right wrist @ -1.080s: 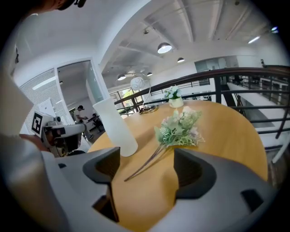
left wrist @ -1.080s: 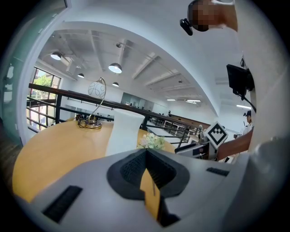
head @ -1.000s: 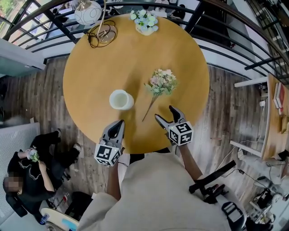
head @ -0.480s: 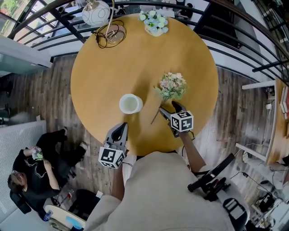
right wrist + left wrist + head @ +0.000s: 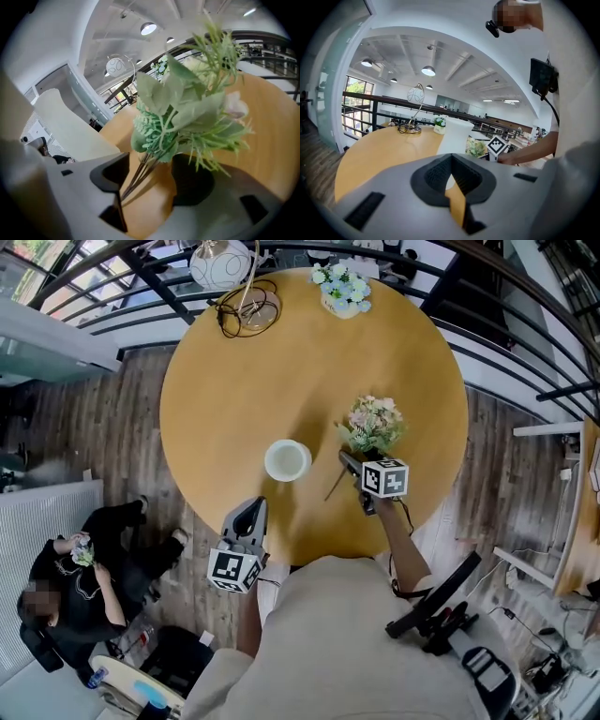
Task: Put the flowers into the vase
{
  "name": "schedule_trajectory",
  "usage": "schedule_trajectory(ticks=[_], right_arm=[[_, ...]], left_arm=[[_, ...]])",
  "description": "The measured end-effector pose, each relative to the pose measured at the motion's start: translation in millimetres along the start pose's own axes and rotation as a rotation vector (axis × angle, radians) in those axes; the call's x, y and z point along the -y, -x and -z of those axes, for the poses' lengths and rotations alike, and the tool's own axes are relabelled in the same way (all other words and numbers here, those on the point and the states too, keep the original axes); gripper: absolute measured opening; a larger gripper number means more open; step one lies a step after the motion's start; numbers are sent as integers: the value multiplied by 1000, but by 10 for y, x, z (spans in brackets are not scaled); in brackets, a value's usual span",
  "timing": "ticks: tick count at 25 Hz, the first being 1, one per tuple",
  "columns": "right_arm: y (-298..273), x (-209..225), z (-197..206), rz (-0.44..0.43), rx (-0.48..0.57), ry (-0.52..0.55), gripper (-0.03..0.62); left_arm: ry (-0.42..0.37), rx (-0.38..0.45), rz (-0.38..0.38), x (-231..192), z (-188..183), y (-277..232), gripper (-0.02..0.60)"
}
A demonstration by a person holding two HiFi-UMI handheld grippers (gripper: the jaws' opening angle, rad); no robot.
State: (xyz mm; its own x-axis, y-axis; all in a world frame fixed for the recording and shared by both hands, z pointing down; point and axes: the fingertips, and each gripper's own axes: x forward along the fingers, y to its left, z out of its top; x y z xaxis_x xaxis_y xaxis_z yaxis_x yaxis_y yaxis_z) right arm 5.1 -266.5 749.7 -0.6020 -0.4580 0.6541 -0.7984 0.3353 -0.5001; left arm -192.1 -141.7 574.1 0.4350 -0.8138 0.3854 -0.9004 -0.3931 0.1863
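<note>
A white vase (image 5: 287,460) stands upright on the round wooden table (image 5: 234,390). To its right lies a bouquet (image 5: 373,423) of pale pink flowers with green leaves, its stem (image 5: 334,489) pointing to the table's near edge. My right gripper (image 5: 356,463) is down at the stem, just below the blooms. In the right gripper view the thin brown stems (image 5: 140,171) run between the jaws of that gripper (image 5: 150,173). Those jaws have just been closing, but both pads still stand off the stems. My left gripper (image 5: 248,515) hovers shut and empty at the table's near edge, pointing at the vase (image 5: 454,136).
At the table's far edge are a lamp with a round white shade (image 5: 221,261), its coiled cable (image 5: 248,307) and a small pot of pale flowers (image 5: 344,289). A dark railing (image 5: 497,343) curves behind the table. A person (image 5: 75,568) sits on the floor at the left.
My right gripper has moved forward and down to the bouquet, and its jaws now straddle the stems. The left gripper has edged slightly towards the vase.
</note>
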Motion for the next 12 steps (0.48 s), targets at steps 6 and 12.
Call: schedule_trajectory(ticks=[6,12], right_arm=[[40,-54,-69,-5,33,28,103],[123,-164,-90,-9,56,134,43]], left_arm=[[4,-4,-10,-45,19,35,6],[-7,6,15,10,-18,-33,6]])
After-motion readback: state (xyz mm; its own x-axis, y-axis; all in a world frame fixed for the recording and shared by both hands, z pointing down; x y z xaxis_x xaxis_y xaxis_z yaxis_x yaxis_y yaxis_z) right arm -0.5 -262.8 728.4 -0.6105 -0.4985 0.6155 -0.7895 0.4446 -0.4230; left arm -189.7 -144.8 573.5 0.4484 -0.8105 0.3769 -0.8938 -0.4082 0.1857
